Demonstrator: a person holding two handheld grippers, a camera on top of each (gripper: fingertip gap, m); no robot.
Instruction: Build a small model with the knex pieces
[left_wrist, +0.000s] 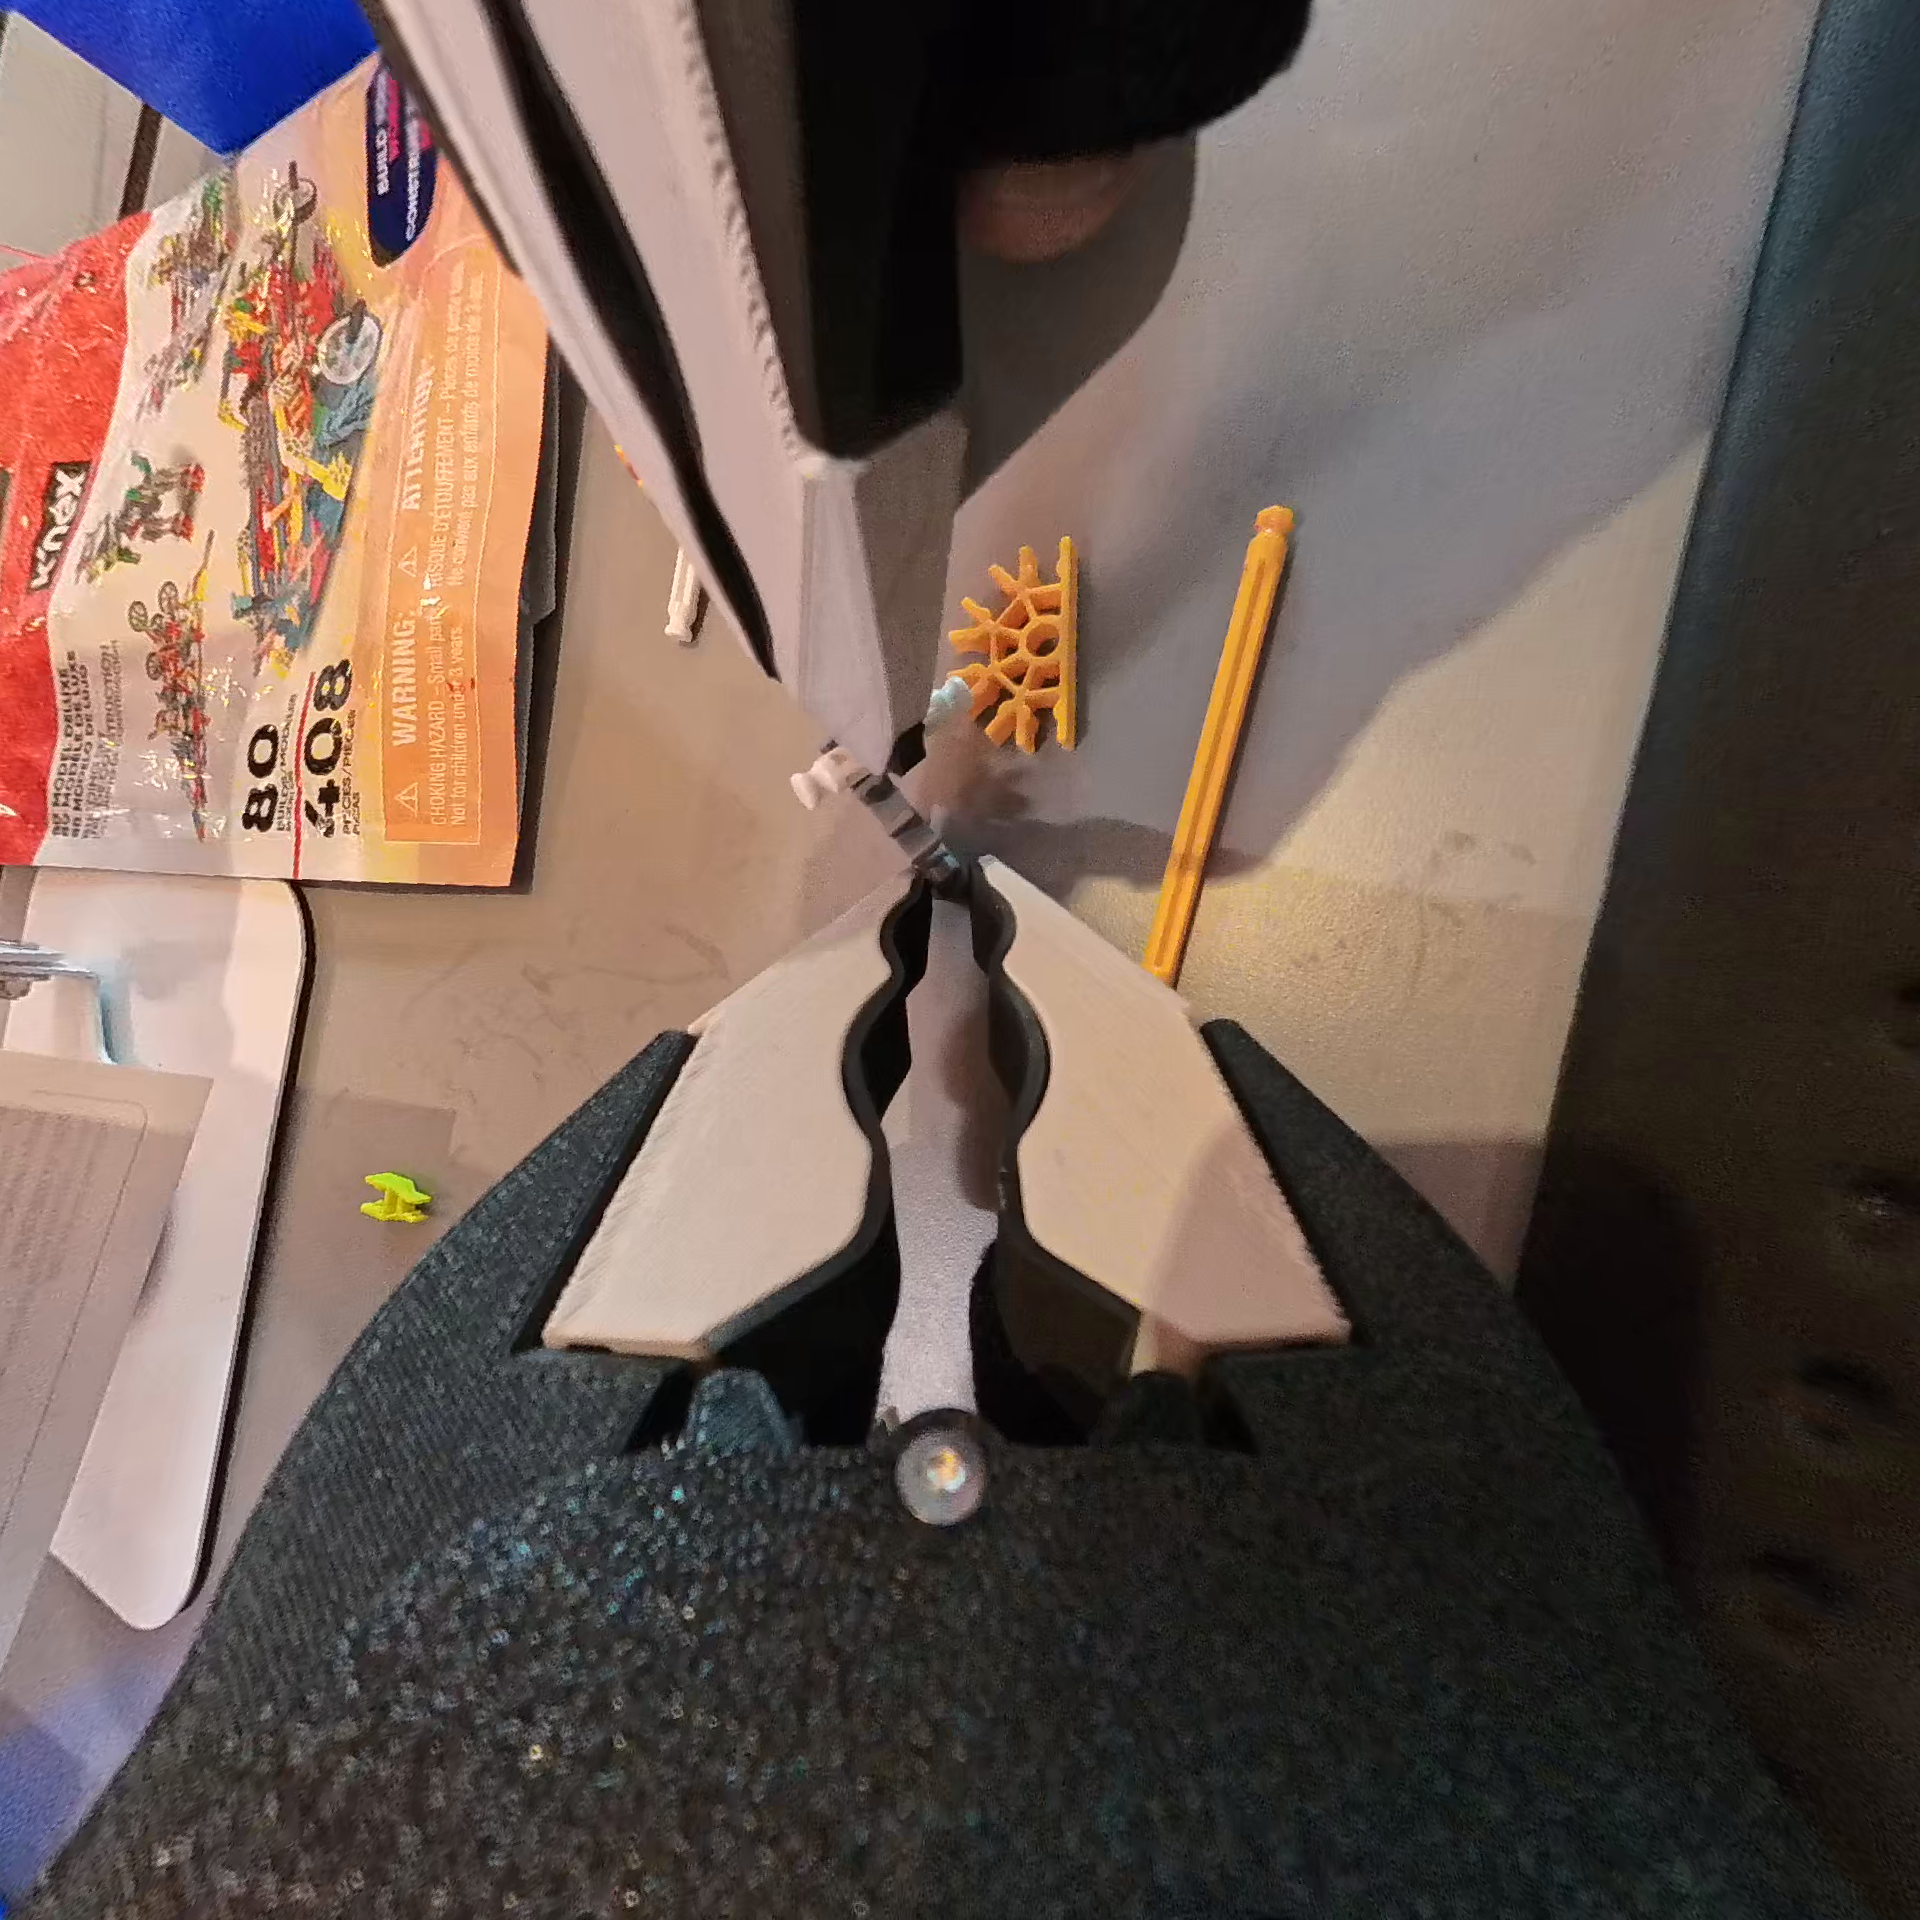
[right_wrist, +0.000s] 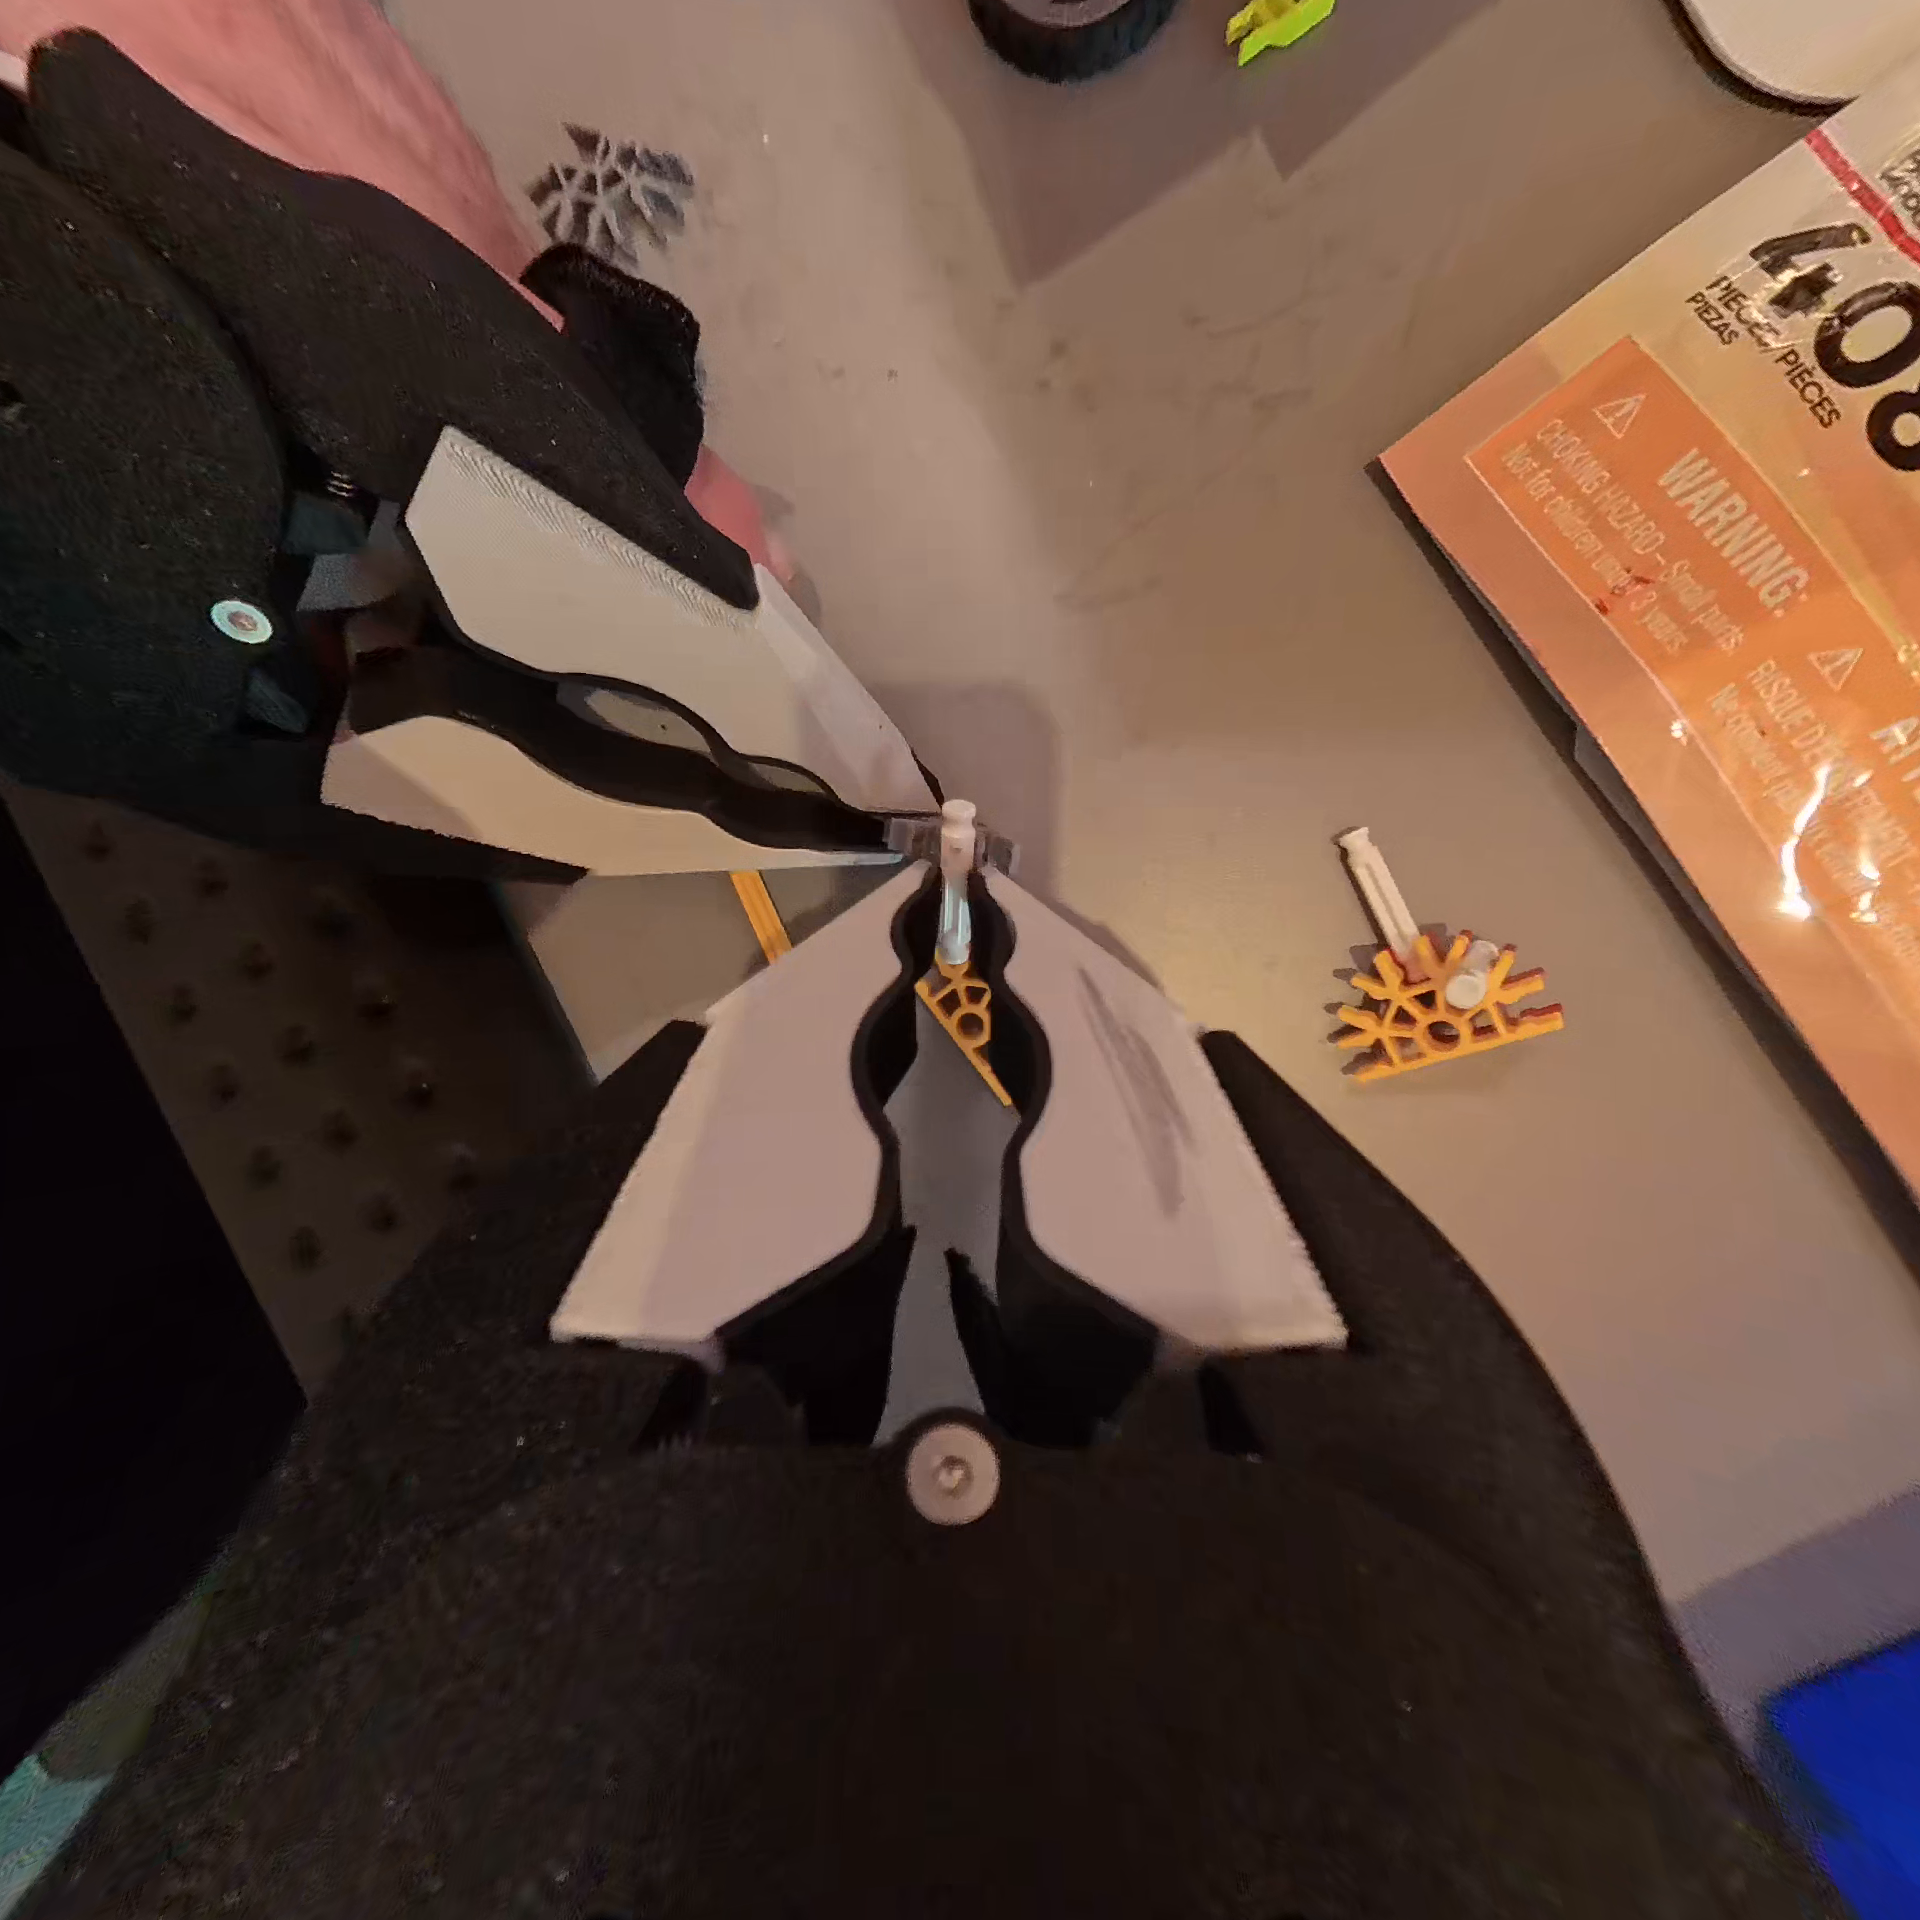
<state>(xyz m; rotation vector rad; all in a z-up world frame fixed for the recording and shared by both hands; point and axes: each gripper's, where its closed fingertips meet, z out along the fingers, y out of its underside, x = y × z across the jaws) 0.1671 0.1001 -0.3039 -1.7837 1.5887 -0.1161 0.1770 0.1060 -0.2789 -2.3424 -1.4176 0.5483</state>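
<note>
Both claws meet tip to tip mid-frame above the tabletop (right_wrist: 1195, 644): left claw (left_wrist: 940, 878) rising from the bottom edge, clenched on a small grey connector (left_wrist: 902, 821), right claw (right_wrist: 951, 883) clenched on a short white rod (right_wrist: 956, 831) whose long axis runs up-frame.
</note>
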